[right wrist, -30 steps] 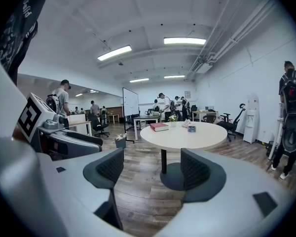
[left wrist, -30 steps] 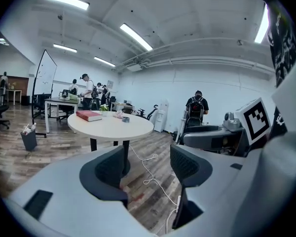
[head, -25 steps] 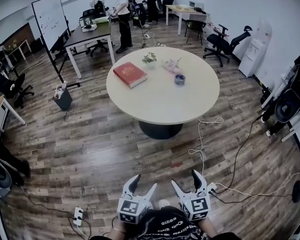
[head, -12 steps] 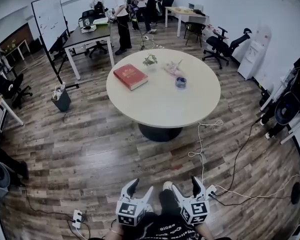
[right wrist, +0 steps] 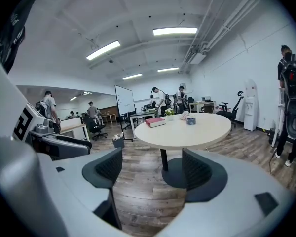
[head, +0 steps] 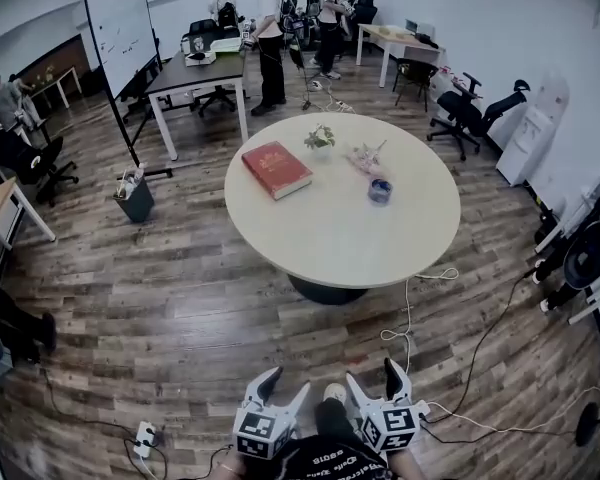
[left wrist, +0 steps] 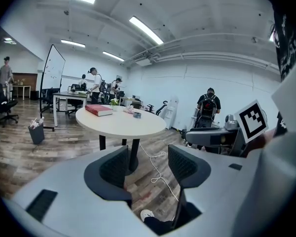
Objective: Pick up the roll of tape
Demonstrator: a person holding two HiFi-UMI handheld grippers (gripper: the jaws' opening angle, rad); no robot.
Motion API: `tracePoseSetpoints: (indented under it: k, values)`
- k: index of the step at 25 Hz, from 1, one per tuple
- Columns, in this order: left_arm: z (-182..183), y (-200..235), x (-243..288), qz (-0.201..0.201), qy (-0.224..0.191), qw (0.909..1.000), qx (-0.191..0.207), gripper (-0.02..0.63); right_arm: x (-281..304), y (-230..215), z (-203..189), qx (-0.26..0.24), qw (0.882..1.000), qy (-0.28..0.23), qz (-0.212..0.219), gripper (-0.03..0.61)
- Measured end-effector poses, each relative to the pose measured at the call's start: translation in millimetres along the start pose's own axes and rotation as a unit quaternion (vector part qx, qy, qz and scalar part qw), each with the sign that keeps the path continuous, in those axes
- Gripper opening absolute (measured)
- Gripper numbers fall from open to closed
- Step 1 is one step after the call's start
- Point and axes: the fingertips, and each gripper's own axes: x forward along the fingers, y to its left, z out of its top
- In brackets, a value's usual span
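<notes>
**Head view:** The left gripper [head: 286, 392] and right gripper [head: 373, 378] are side by side at the bottom of the frame, over the wooden floor [head: 180, 308] and well apart from the round table [head: 330, 233]. The roll of tape [head: 380, 190] lies toward the table's far right edge. A red book [head: 276, 168] lies toward its far left edge.

**Left gripper view:** The fingers [left wrist: 111, 169] are spread wide with nothing held between them; only floor shows in the gap. The roll of tape [left wrist: 137, 114] is on the table's far side, beyond the book [left wrist: 99, 110].

**Right gripper view:** The fingers [right wrist: 106, 169] are spread and empty. The roll of tape [right wrist: 190, 121] sits near the far edge of the table [right wrist: 187, 131], right of the book [right wrist: 155, 122].
</notes>
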Motion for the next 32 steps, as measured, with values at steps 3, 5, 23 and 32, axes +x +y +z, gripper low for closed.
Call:
tracePoseSetpoints:
  k: [3, 5, 23, 32]
  values:
    - [14, 2, 23, -0.006, 0.004, 1.0, 0.0, 0.276, 23, -13, 13, -0.013, 1.0, 0.001, 0.01, 0.367]
    - [25, 2, 39, -0.002, -0.001, 1.0, 0.005, 0.275, 36, -23, 21, -0.016, 1.0, 0.002, 0.017, 0.367]
    - [74, -21, 170, 0.043, -0.033, 0.9985, -0.004, 0.252, 116, -134, 48, -0.106, 0.992, 0.042, 0.059, 0.356]
    - [82, -15, 185, 0.062, -0.03, 0.9975, -0.015, 0.25, 120, -141, 45, -0.105, 0.991, 0.055, 0.061, 0.356]
